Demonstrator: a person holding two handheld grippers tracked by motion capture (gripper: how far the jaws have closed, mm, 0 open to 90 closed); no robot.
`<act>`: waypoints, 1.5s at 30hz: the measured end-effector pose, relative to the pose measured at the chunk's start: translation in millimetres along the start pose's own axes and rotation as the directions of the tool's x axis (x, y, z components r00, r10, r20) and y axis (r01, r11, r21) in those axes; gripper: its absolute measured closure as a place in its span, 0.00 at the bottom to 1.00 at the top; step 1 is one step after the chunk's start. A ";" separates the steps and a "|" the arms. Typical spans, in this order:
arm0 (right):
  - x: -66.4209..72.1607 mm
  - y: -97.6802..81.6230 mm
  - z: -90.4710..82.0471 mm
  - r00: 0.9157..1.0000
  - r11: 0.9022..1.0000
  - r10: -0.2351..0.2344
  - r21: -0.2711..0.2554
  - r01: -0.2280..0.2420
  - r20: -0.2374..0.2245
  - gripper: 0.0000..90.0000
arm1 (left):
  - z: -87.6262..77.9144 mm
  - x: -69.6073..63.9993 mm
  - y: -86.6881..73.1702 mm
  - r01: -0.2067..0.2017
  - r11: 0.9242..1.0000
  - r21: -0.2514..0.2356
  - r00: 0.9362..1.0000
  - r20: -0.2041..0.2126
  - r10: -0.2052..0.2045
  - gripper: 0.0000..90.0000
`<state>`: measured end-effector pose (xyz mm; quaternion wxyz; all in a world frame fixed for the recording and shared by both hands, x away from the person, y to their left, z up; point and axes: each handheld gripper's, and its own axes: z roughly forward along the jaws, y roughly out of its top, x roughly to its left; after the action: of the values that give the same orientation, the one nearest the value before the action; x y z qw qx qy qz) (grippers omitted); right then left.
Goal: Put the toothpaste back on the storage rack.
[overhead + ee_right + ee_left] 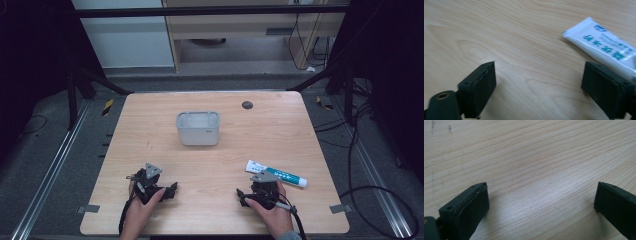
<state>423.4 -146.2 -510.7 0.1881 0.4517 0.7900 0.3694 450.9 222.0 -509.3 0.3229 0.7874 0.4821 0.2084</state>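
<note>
Lying flat on the worktop, your toothpaste tube runs its long axis from upper left to lower right in the high view, its flat crimped end toward the grey bin; which way the cap faces you can't tell. Your right gripper sits just beside it, jaws spread wide, holding nothing. Your left gripper rests well apart, jaws likewise spread over bare wood.
</note>
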 end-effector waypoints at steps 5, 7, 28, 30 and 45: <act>5.5 4.3 -17.3 0.997 0.996 -0.072 -0.050 0.069 -0.043 0.14 | 0.0 -0.2 0.1 0.002 1.000 0.000 1.000 -0.002 -0.002 0.00; 3.1 7.7 -24.7 0.995 0.995 -0.088 -0.052 0.086 -0.039 0.15 | 0.0 -0.2 0.0 0.002 1.000 0.000 1.000 -0.002 -0.002 0.00; -60.4 46.6 -64.8 0.949 0.935 -0.306 0.162 0.315 -0.075 0.16 | 0.4 -1.0 0.4 0.007 1.000 0.000 1.000 -0.008 -0.007 0.00; -66.8 55.2 -62.7 0.933 0.911 -0.350 0.200 0.360 -0.087 0.19 | 0.6 -1.4 0.7 0.008 1.000 0.001 1.000 -0.011 -0.008 0.00; -88.5 90.7 -47.1 0.889 0.828 -0.419 0.324 0.458 -0.186 0.46 | 2.3 -3.8 2.6 0.004 1.000 0.002 1.000 -0.005 -0.004 0.00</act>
<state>492.0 -212.2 -414.7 0.1393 0.2643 0.9354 0.1892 452.3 217.1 -509.2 0.3215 0.7861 0.4846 0.2092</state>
